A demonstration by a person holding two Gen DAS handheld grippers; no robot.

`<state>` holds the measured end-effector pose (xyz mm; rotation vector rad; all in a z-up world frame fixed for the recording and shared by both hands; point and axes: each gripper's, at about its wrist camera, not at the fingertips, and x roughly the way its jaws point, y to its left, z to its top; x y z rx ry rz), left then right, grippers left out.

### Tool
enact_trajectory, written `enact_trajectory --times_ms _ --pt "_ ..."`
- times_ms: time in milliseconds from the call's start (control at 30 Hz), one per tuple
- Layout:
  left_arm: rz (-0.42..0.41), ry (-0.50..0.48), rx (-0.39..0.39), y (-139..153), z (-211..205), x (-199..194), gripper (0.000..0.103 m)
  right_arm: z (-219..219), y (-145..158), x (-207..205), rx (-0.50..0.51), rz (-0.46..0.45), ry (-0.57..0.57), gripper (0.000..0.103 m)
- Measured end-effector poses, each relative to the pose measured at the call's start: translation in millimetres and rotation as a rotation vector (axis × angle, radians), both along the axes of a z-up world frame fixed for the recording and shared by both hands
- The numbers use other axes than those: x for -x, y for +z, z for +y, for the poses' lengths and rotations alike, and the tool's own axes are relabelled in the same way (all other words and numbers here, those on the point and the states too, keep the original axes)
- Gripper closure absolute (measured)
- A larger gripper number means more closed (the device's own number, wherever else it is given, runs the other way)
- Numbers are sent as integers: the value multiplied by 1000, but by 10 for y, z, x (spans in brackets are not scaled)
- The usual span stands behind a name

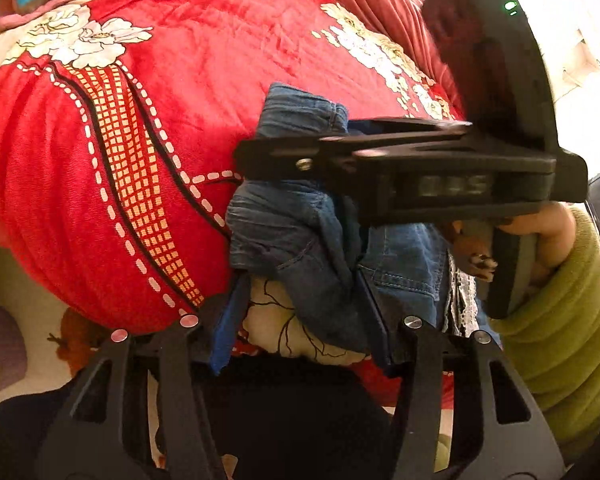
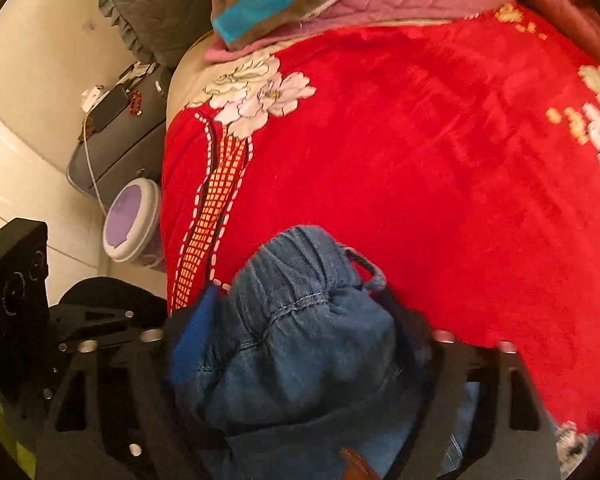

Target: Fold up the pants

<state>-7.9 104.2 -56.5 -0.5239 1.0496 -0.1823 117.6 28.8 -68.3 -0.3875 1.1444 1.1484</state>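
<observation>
Both grippers are taking hold of the bunched jeans (image 2: 300, 336) on the red blanket (image 1: 180, 92): denim fills the half-open right gripper (image 2: 300, 344), its edge sits in the left gripper (image 1: 300, 320), pinch unclear; next, lift and spread.

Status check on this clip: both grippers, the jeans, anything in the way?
Left gripper and right gripper both astride bunched denim. Jeans crumpled on the red blanket, unfolded. Grip unconfirmed. No obstruction seen.
</observation>
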Motion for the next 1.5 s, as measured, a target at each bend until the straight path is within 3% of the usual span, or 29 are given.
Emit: enact_trajectory --times_ms 100,233,400,567,767,800,833,933,1100,1200,1333,1500 --pt "-4 -1 11 -1 24 12 57 -52 24 -28 -24 2 -4 55" --pt "-12 -11 12 72 -7 24 48 -268 162 -77 -100 26 -24 70" --pt "-26 -31 31 160 -83 -10 37 -680 409 -73 -241 73 -58 72" --pt "-36 -62 60 214 -232 -109 18 -1095 650 -46 -350 81 -98 72" --pt "-49 -130 165 239 -531 -313 20 -1526 772 -75 -402 67 -167 71" --pt "-56 -148 176 265 -611 -335 24 -1596 774 -84 -407 66 -180 69" --pt "-62 -165 178 290 -676 -354 35 -1651 771 -87 -410 63 -188 69" --pt "-90 -221 156 421 -906 -375 38 -1812 777 -87 -422 51 -214 65" --pt "-153 -301 108 594 -1232 -294 39 -2109 812 -70 -454 17 -277 23" --pt "-172 -373 66 595 -1452 -209 39 -2373 784 -80 -439 -16 -379 17" --pt "-126 -464 51 425 -1736 -158 39 -2786 687 -15 -368 -70 -535 12" --pt "-113 -494 -20 277 -1887 -190 35 -3032 463 112 -331 -10 -613 8"
